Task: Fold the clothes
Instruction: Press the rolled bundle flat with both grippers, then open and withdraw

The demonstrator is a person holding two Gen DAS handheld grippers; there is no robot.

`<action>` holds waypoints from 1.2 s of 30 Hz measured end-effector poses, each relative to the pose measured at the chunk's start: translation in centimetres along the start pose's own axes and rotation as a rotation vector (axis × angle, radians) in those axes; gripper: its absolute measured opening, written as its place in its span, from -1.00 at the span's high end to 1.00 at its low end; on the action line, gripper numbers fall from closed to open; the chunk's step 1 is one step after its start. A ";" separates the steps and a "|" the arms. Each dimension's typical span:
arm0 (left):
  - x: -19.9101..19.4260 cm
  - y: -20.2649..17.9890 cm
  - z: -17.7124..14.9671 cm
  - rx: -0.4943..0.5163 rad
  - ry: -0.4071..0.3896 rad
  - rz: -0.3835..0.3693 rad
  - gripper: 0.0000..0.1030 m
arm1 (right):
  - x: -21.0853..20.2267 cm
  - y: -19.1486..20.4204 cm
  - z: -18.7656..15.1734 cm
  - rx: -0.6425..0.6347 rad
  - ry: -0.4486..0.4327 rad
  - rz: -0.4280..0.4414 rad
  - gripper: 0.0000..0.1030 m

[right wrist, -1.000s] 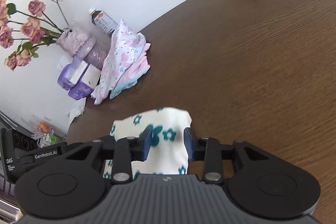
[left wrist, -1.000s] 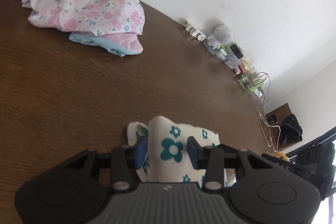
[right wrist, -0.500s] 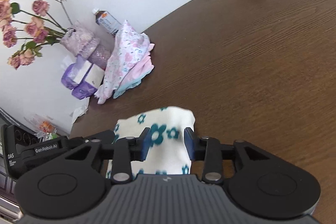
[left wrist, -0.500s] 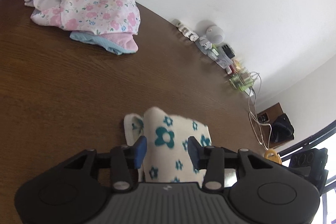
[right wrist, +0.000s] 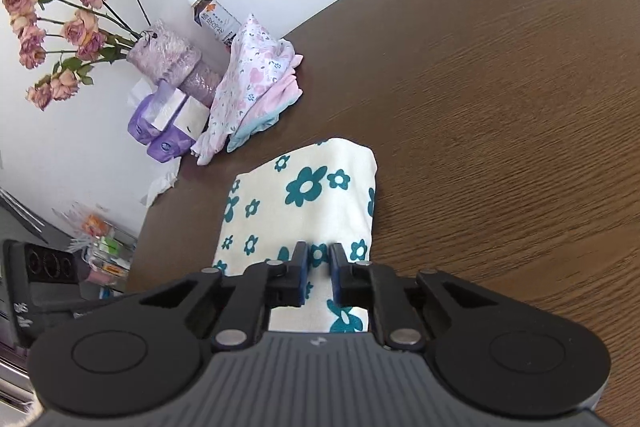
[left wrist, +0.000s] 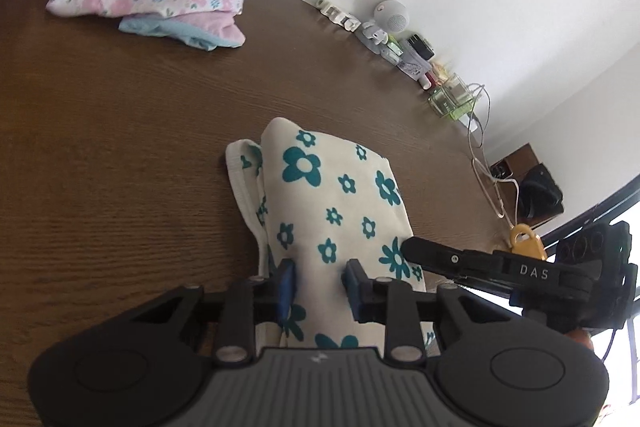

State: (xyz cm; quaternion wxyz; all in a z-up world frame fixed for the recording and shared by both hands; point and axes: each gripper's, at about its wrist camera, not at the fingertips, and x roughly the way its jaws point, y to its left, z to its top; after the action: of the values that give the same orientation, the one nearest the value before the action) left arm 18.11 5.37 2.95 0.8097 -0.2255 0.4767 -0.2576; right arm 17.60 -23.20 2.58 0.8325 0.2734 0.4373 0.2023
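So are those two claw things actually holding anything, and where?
Both sit at the near edge of the cream garment with teal flowers. Right gripper looks pinched on it; left gripper's grip cannot be told.

Cream garment [left wrist: 336,203] with teal flowers; brown table [left wrist: 100,131].
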 end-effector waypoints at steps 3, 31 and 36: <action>-1.2 -0.1 -0.9 0.010 -0.003 0.000 0.14 | -0.6 -0.1 -0.6 0.010 -0.001 0.002 0.59; -2.0 1.1 -5.0 -0.018 0.016 -0.068 0.70 | -2.9 0.2 -6.1 -0.061 0.004 -0.013 0.67; -3.2 -0.1 -5.3 0.099 -0.006 -0.064 0.27 | -2.9 -0.2 -6.3 -0.051 -0.004 0.005 0.59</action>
State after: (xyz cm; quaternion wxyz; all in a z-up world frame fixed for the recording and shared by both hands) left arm 12.11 6.63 2.77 0.8125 -0.2010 0.4535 -0.3062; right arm 10.82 -23.21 1.31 0.8395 0.2536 0.4298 0.2148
